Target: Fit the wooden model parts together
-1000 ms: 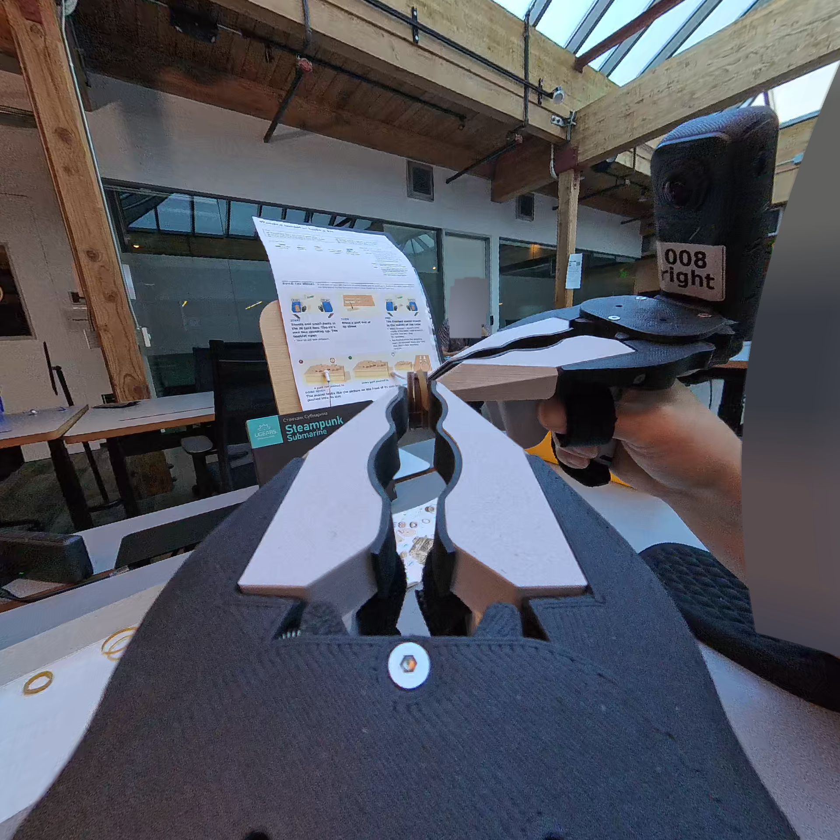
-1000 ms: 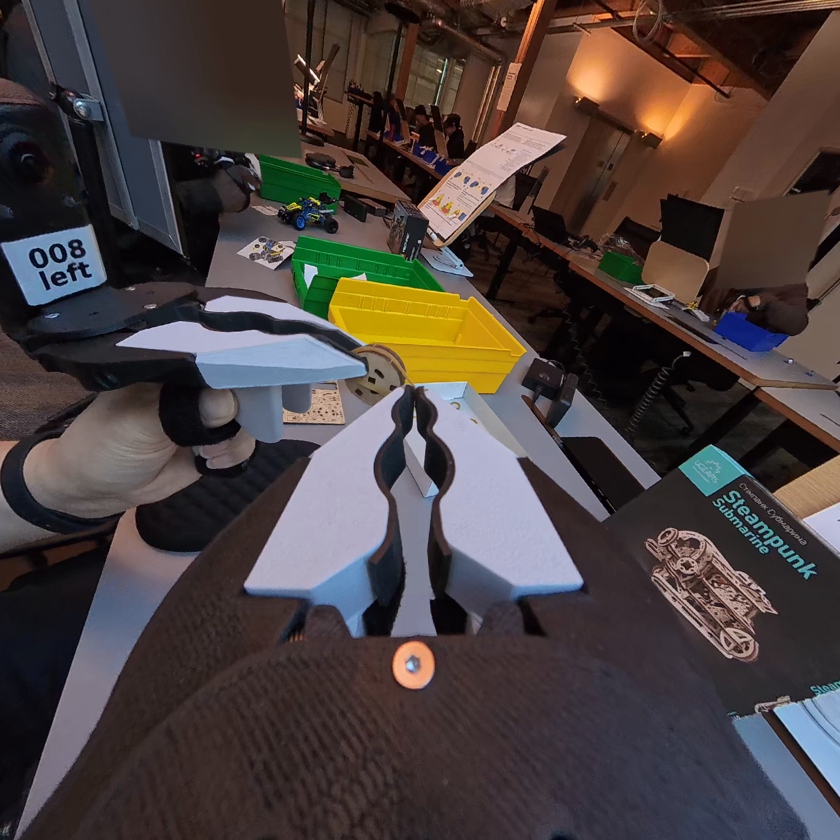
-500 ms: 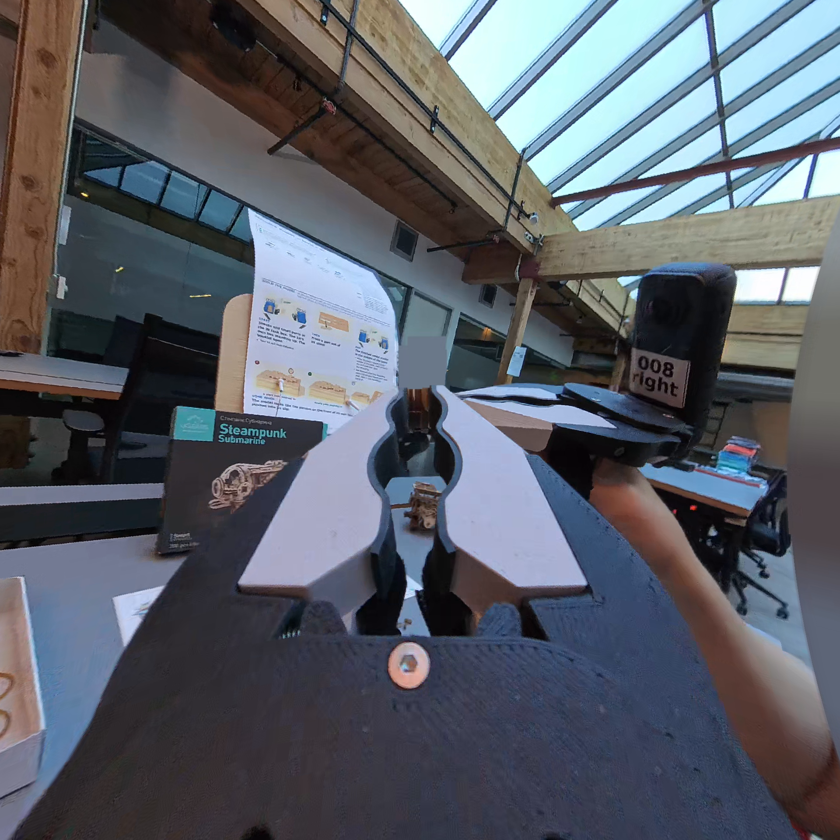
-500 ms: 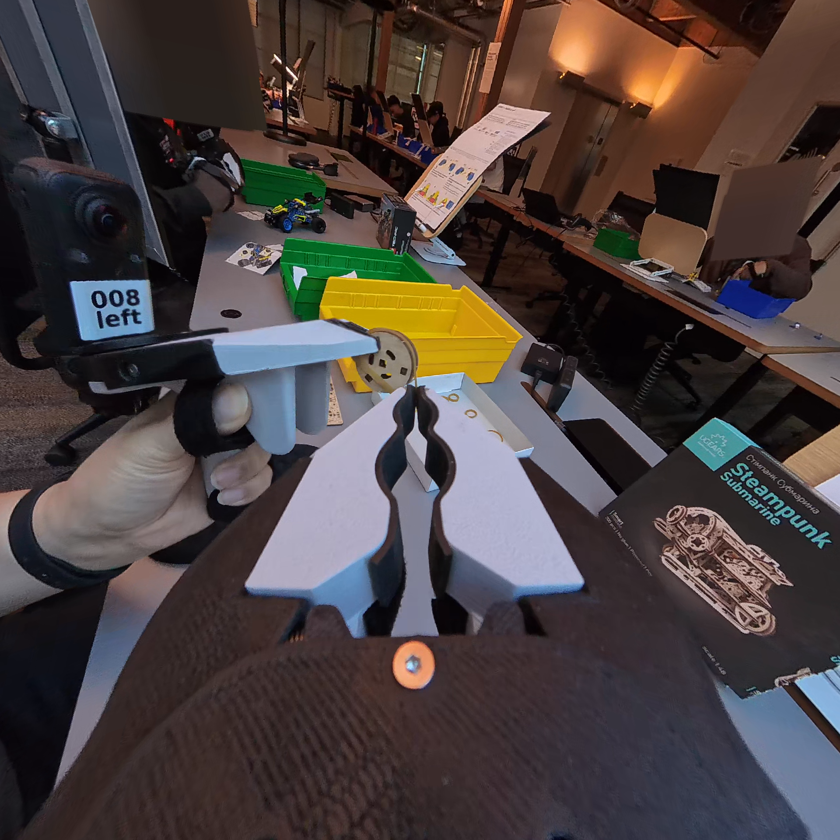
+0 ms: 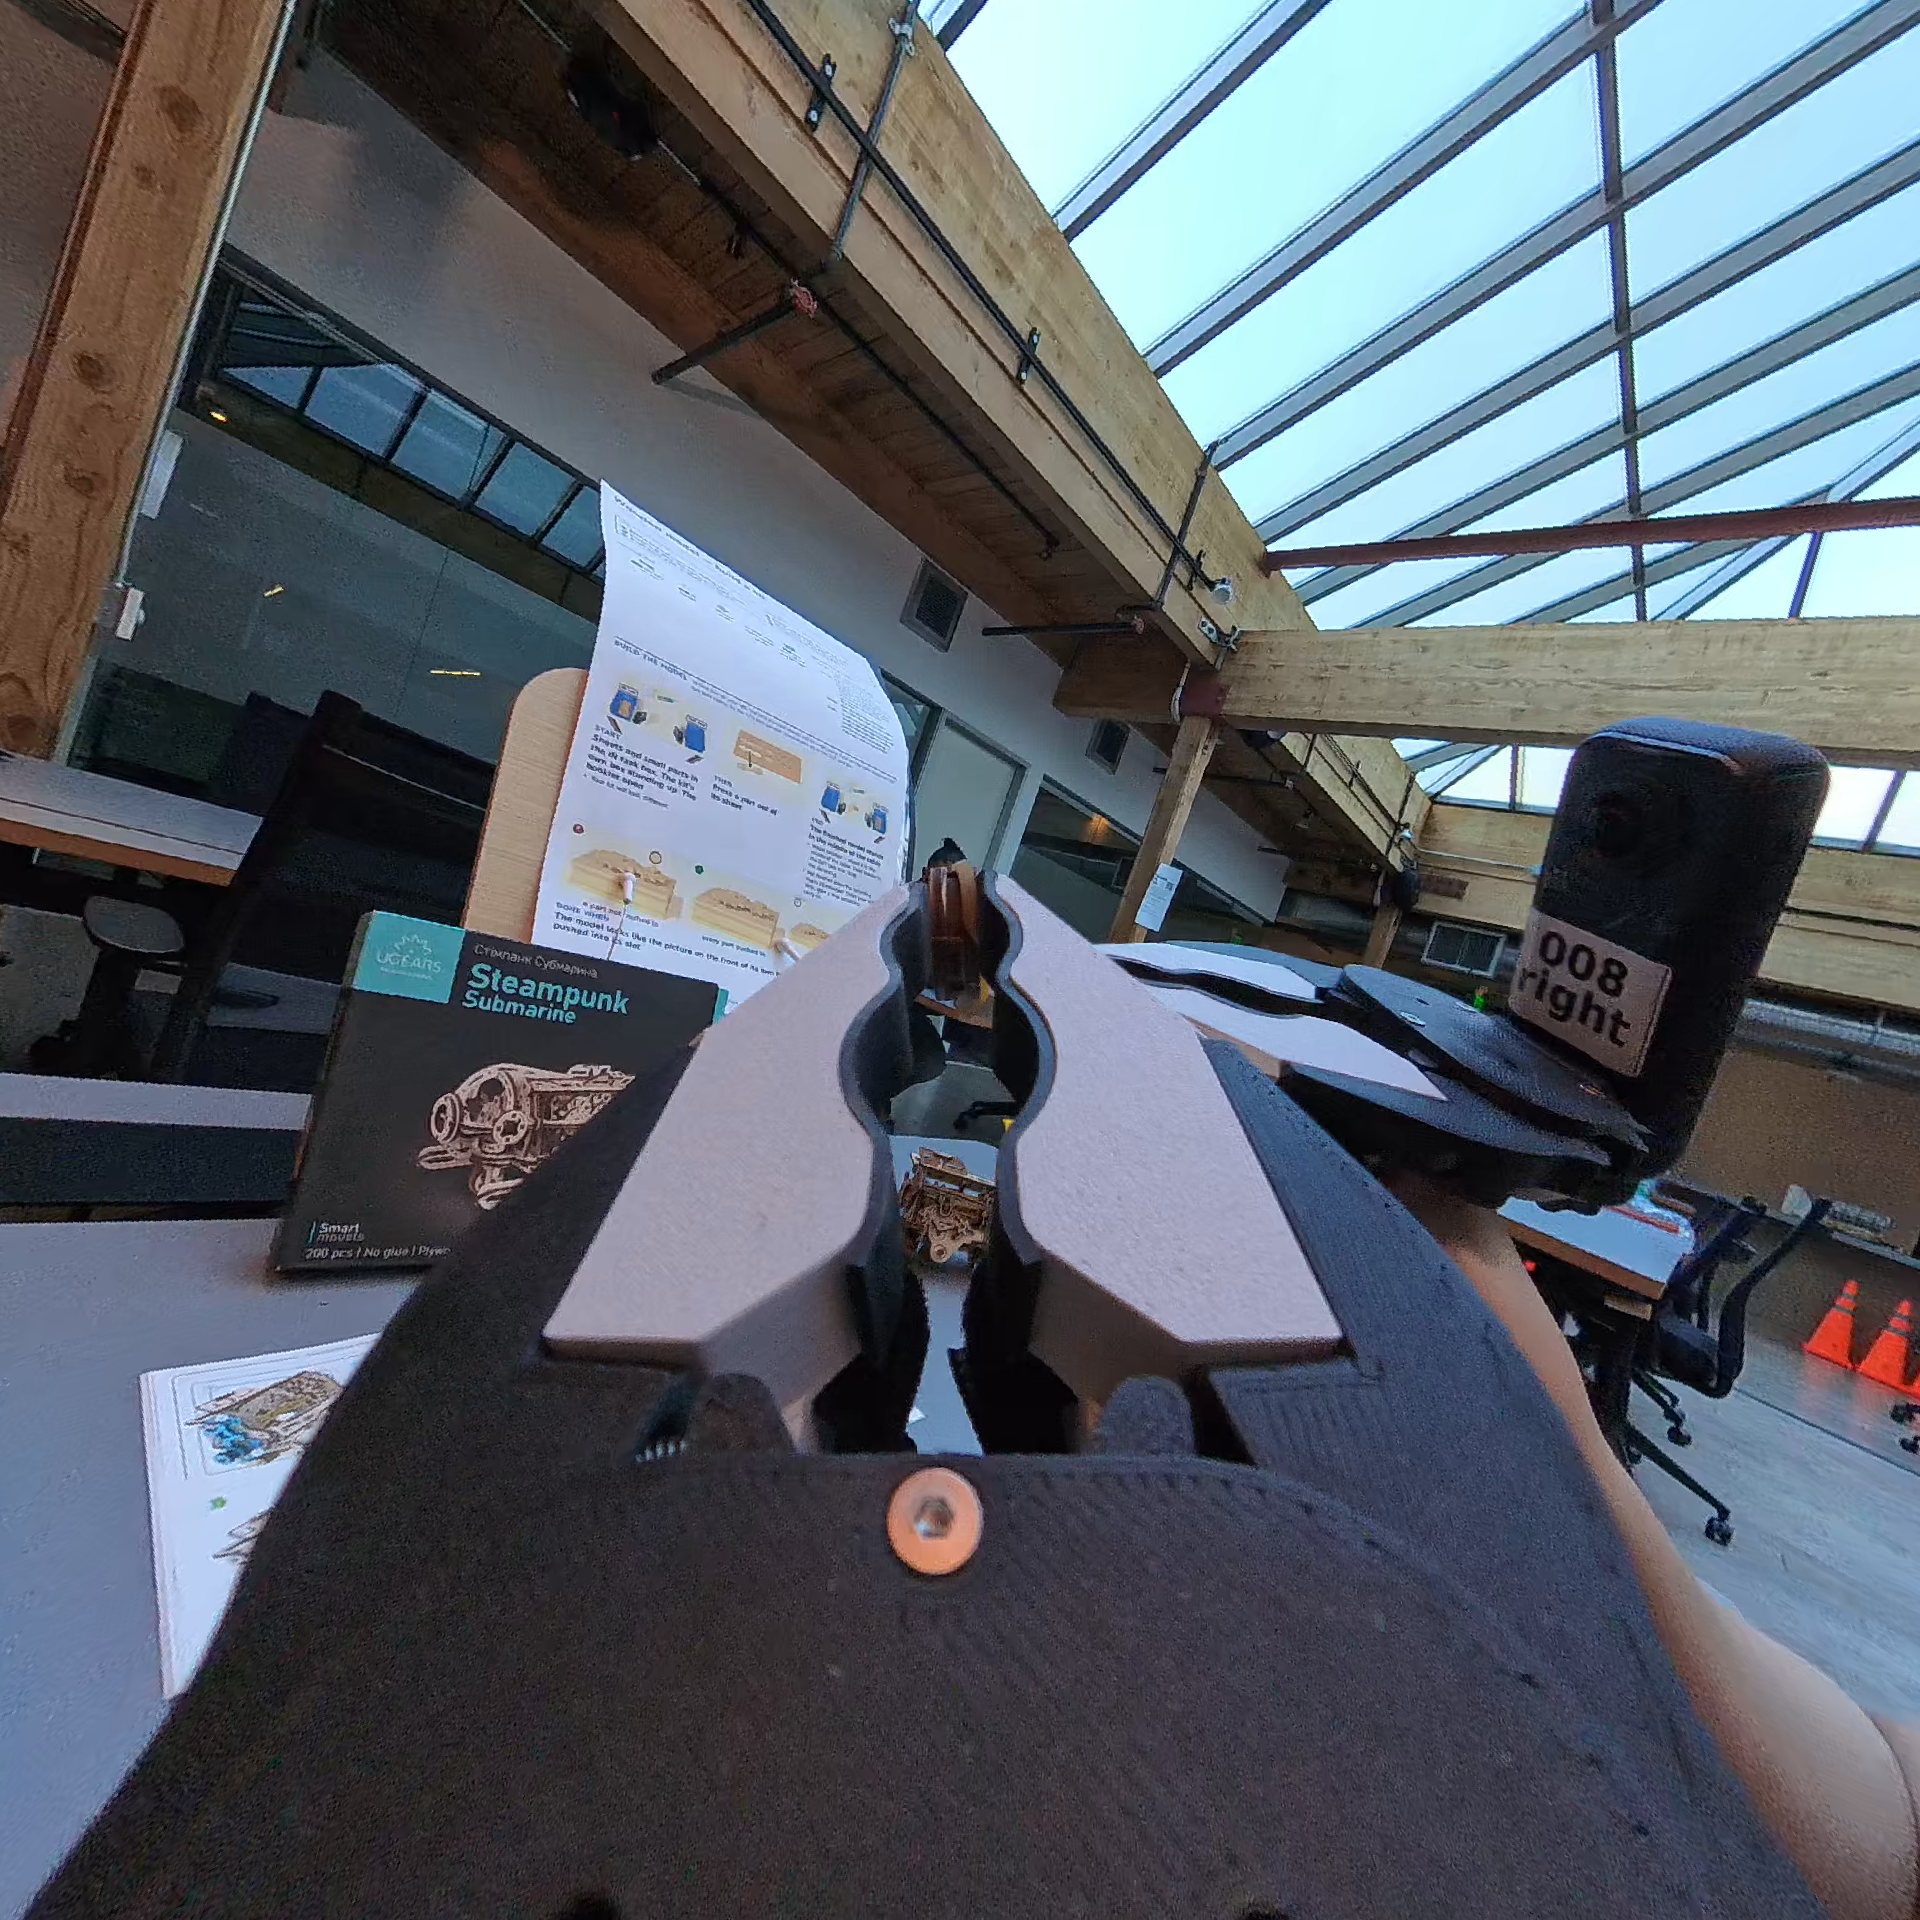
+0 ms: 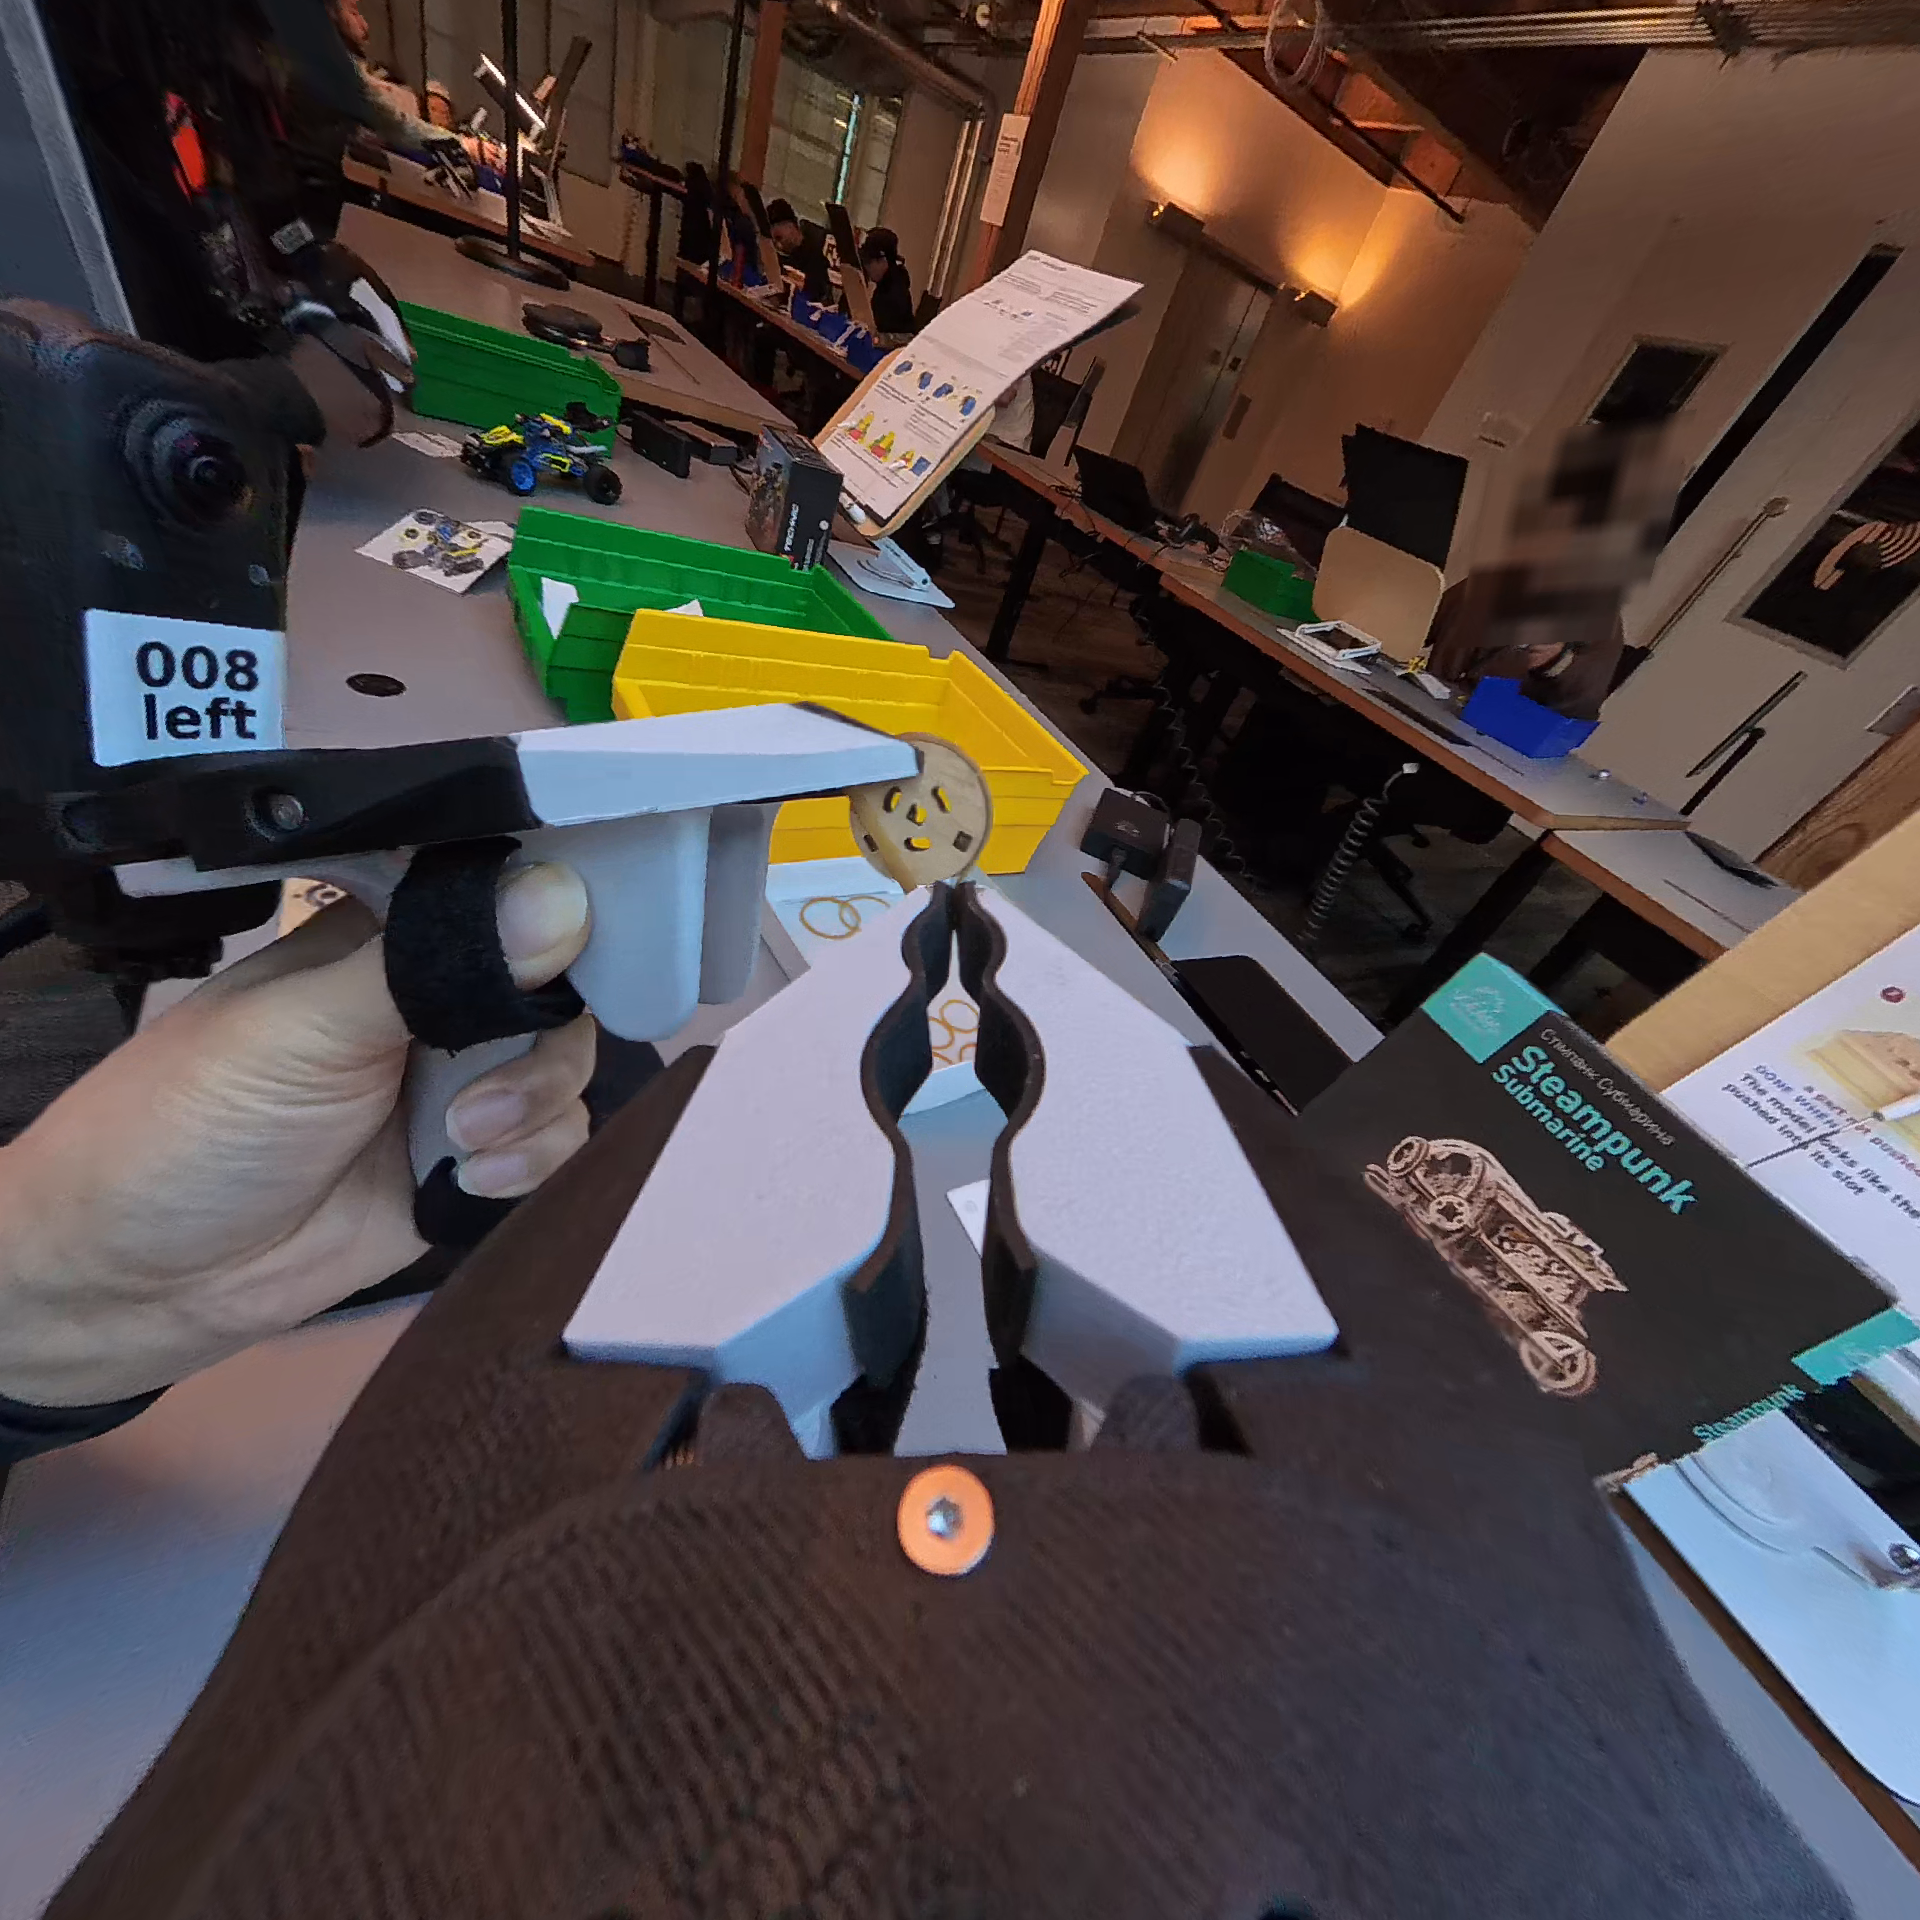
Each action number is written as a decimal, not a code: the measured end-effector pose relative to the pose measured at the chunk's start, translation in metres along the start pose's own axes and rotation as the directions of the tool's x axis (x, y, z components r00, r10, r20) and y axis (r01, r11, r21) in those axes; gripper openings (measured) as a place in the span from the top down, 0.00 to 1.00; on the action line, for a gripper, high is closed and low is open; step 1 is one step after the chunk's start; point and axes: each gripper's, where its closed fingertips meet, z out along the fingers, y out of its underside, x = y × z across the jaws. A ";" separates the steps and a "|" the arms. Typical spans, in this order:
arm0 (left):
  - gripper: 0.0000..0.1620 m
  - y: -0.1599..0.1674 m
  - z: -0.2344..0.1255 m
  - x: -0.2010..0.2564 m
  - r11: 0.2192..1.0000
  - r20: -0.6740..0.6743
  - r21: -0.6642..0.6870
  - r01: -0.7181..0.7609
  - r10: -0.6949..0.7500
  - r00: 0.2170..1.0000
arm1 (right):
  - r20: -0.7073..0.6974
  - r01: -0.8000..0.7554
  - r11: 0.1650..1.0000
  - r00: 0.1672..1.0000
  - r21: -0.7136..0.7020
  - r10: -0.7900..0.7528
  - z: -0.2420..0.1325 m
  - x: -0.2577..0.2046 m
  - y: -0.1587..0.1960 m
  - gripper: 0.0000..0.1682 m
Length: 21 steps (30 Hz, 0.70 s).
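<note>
L gripper (image 5: 951, 904): jaws narrow, tips pinched on a round wooden disc (image 6: 921, 808). In L wrist view the disc shows edge-on between the tips; in R wrist view it faces the cam, pale ply w/ small slots, sticking out past the tip of the L gripper (image 6: 894, 764). Held in the air, clear of the table.

R gripper (image 6: 954, 899): jaws nearly together, thin gap at the tips. Tips sit just under the disc, at its 6 o'clock. Touching or just apart, can't tell; whether anything small is nipped in the tips, can't tell either. In L wrist view the R gripper (image 5: 1226, 971) comes in from 3 o'clock, its tips hidden behind the L fingers (image 5: 1122, 1122).

A hand (image 6: 249, 1143) holds the L gripper's grey grip, black strap over one finger.

Outward, L wrist view: part-built wooden model (image 5: 945, 1205) on the grey table (image 5: 73, 1382), seen through the gap between the fingers. Dark kit box (image 5: 468, 1091) standing at 9 o'clock of the tips, instruction sheet (image 5: 727, 769) propped behind it, printed leaflet (image 5: 239, 1455) flat at 8 o'clock.

R wrist view: yellow bin (image 6: 831, 675) beyond the disc at 12 o'clock, green bin (image 6: 623, 582) behind that. White tray (image 6: 821, 914) w/ rubber bands below the L gripper.
</note>
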 end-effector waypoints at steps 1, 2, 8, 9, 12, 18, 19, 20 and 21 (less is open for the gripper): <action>0.96 0.000 0.001 0.000 1.000 -0.001 0.003 0.005 -0.005 1.000 | -0.011 0.013 1.000 1.000 0.001 -0.013 0.000 0.000 0.000 1.00; 0.96 0.000 0.002 0.000 1.000 -0.002 0.004 0.003 -0.003 1.000 | -0.017 0.017 1.000 1.000 0.003 -0.017 0.000 0.001 -0.001 1.00; 0.96 0.003 0.006 0.002 1.000 -0.004 -0.022 -0.014 0.014 1.000 | 0.017 -0.061 0.997 0.998 0.057 0.060 -0.002 0.006 -0.001 1.00; 0.96 0.004 0.007 0.002 0.999 -0.007 -0.035 -0.012 0.012 1.000 | 0.007 -0.041 0.998 0.999 0.053 0.041 -0.002 0.007 0.000 1.00; 0.96 0.007 0.008 0.001 0.995 -0.020 -0.100 0.002 -0.004 1.000 | 0.000 -0.006 0.999 1.000 0.033 0.006 -0.002 0.009 0.003 1.00; 0.96 0.005 0.007 0.003 0.985 -0.040 -0.170 -0.015 0.008 0.999 | -0.017 0.061 0.997 0.998 0.044 -0.060 -0.002 0.006 -0.001 1.00; 0.96 0.005 0.007 0.004 0.985 -0.043 -0.173 -0.016 0.008 0.999 | -0.023 0.072 0.996 0.997 0.048 -0.071 -0.003 0.006 -0.001 1.00; 0.96 0.004 0.007 0.005 0.985 -0.048 -0.174 -0.016 0.008 0.999 | -0.027 0.079 0.995 0.997 0.056 -0.077 -0.003 0.005 -0.003 1.00; 0.96 0.004 0.007 0.005 0.984 -0.051 -0.178 -0.013 0.004 0.999 | -0.028 0.083 0.995 0.996 0.055 -0.082 -0.003 0.005 -0.003 1.00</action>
